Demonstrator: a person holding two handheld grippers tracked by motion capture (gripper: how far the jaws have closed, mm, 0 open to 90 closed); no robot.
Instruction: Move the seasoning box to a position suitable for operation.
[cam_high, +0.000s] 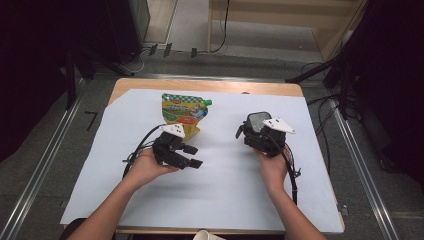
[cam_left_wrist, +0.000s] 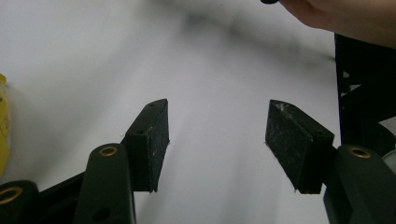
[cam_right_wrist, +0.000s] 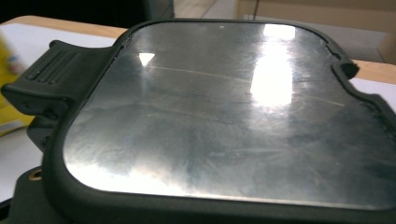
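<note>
We held the left gripper low over the white sheet, its jaws spread with nothing between them; in the left gripper view the two pads stood well apart over bare paper. The yellow-and-green pouch lay flat on the sheet just beyond that gripper, toward the far edge of the table, and we had not touched it.

In our right hand, the right gripper carried a dark box with a shiny metal lid, held to the right of the pouch and well apart from it. In the right gripper view the lid lay across the jaws and hid their tips, so we judged the gripper clamped on the box from the way it was carried in the high view. A latch tab stuck out on the side of the box nearer the pouch.

We judged the work barely under way: the box was in hand and its lid closed. Opening it and getting the pouch in remained, as far as we could guess.
</note>
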